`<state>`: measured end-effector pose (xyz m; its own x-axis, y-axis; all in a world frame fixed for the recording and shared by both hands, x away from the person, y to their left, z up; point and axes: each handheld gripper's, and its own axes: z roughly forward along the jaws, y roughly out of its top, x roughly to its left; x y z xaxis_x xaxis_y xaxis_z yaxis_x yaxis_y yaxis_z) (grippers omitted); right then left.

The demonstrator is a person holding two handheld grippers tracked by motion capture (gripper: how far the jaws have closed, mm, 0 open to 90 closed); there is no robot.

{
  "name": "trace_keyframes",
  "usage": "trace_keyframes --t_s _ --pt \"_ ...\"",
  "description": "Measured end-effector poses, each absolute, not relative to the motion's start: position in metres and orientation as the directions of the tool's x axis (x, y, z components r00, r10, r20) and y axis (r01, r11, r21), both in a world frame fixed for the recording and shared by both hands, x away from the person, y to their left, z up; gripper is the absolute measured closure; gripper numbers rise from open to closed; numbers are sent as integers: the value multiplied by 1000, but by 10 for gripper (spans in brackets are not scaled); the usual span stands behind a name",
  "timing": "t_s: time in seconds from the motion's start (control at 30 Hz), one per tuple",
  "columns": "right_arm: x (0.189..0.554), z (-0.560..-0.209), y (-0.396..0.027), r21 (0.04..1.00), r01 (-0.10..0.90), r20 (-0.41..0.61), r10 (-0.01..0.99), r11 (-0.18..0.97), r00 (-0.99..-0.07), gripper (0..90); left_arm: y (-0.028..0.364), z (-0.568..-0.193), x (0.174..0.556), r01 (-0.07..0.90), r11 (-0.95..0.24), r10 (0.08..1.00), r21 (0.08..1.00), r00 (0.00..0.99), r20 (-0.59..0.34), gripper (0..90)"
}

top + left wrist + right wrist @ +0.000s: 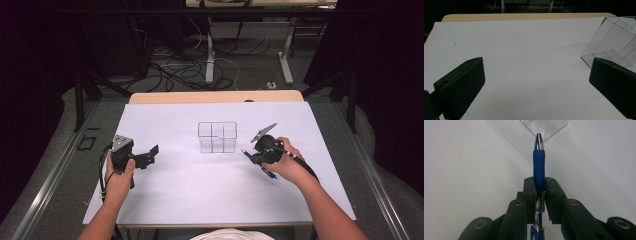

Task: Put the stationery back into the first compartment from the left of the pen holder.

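**Pen in the grip, organiser ahead: how I'd seat it cleanly**

While the left side has nothing to carry, I begin there: the left gripper (152, 151) sits near the left edge of the table (165, 200), its jaws spread wide with only bare white surface between them in the left gripper view. I'd keep it parked there, free to steady the box if it slides.

Moving toward the middle, the clear organiser (217, 136) stands upright on the table, closer to the far edge than the near one, its inner walls dividing it into several compartments. It looks light, so I judge that a sideways knock could shift or tip it.

On the right, the right gripper (539, 185) is clamped on the blue pen (539, 173), pads pressing the barrel just below the rubber grip, silver tip pointing out ahead toward a corner of the organiser. From above, the pen (246, 153) hangs just beside the box's right wall, apart from it.

For the step I take to be in hand, dropping the pen into a compartment, I'd lift first so the tip clears the rim, tilt the pen nearer upright, centre it over one cell, then lower before letting go. Releasing early risks the pen bouncing off a divider.
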<state>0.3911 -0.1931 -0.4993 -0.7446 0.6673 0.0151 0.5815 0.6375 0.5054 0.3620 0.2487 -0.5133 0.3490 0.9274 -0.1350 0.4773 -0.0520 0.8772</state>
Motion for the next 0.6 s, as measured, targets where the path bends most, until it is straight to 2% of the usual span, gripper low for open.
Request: trace_keyframes --t_s 0.6 --pt "401 -472 -187 692 507 18 689 514 -724 797 250 -514 362 484 -46 929 874 342 -141 0"
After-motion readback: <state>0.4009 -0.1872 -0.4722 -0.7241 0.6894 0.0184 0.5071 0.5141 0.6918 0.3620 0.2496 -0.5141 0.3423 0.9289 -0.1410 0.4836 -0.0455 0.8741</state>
